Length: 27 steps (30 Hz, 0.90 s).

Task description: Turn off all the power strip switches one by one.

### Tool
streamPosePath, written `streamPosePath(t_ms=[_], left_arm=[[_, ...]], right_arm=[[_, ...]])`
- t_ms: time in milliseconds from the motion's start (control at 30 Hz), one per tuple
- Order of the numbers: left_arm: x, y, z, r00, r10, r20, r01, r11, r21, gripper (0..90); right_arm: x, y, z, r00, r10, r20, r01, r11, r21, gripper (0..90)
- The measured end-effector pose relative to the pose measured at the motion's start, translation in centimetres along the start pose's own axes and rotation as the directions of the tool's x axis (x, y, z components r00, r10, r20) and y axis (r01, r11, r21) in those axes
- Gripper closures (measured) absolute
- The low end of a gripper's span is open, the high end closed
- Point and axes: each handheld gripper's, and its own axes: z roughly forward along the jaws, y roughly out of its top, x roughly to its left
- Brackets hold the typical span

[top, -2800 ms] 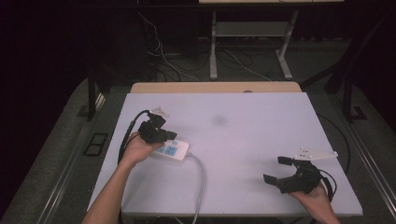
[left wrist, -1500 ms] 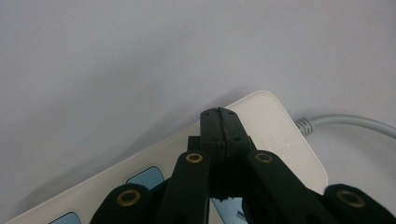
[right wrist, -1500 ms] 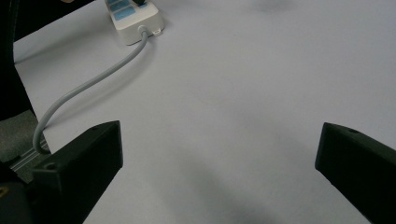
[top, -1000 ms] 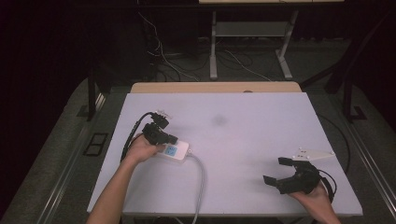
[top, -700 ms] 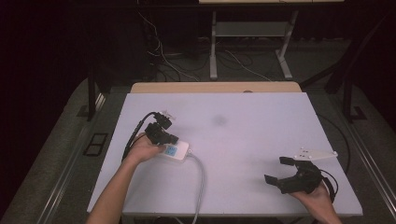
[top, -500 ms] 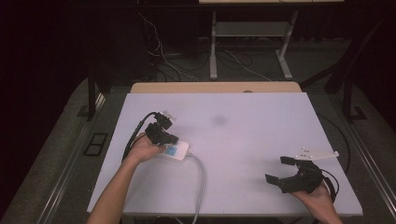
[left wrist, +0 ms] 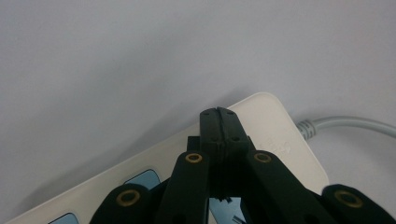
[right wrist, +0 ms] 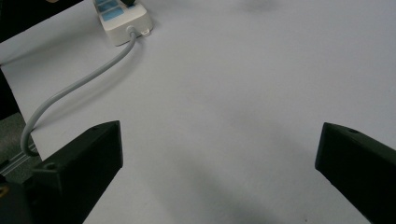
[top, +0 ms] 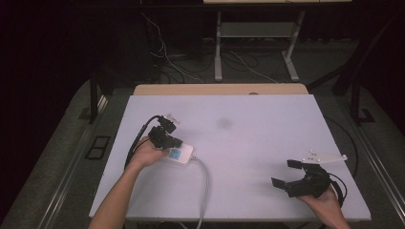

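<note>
left tool (left wrist: 218, 116) jaws fully closed, nothing between them, tips poised over the cord end of the white power strip (left wrist: 275, 135), just above its top face. strip lies flat on the table (top: 248, 119), left of centre, grey cord (top: 205, 191) trailing toward the near edge. right tool (top: 292, 174) wide open, empty, well apart at the near right.

The left gripper (top: 165, 136) points down with its jaws pressed together, left forearm (top: 119, 191) stretched forward. The right gripper (top: 291, 174) sits low near the table's front edge, jaws spread wide apart.
</note>
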Motion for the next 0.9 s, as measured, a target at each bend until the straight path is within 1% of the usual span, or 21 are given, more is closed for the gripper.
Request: streamPosePath(t_ms=[100,233,400,533,667,700,900], left_arm=[[0.3,0.0,-0.6,0.9999,-0.013,0.004,0.013,0.9998,-0.017,89.3],[0.4,-0.1,-1.3,0.9998,-0.015,0.016,0.016,0.9992,-0.037,89.3],[0.5,-0.1,-1.9,0.9997,-0.014,0.021,0.015,0.9987,-0.049,89.2],[0.6,-0.1,-2.4,0.9999,-0.012,0.012,0.012,0.9984,-0.055,89.2],[0.8,0.0,-3.3,0.9998,-0.02,0.0,0.02,0.9976,-0.067,89.2],[1.0,0.1,-3.6,0.9999,-0.014,-0.006,0.013,0.9975,-0.07,89.2],[1.4,0.0,-5.0,0.9994,-0.026,-0.022,0.024,0.9964,-0.082,89.2]], right_arm=[[-0.1,0.0,-0.1,1.0,0.0,-0.001,0.0,1.0,-0.008,0.7],[-0.3,0.0,-0.4,1.0,0.008,0.003,-0.007,1.0,-0.017,0.7],[-0.3,-0.1,-0.5,0.9999,0.013,0.004,-0.013,1.0,-0.023,0.7],[-0.3,-0.1,-0.5,1.0,0.01,0.0,-0.01,1.0,-0.023,0.7],[-0.3,-0.1,-0.5,0.9999,0.01,-0.003,-0.01,1.0,-0.024,0.7],[-0.3,-0.1,-0.5,0.9999,0.01,-0.004,-0.01,1.0,-0.025,0.7],[-0.2,0.0,-0.4,0.9999,0.01,-0.013,-0.01,1.0,-0.025,0.7]])
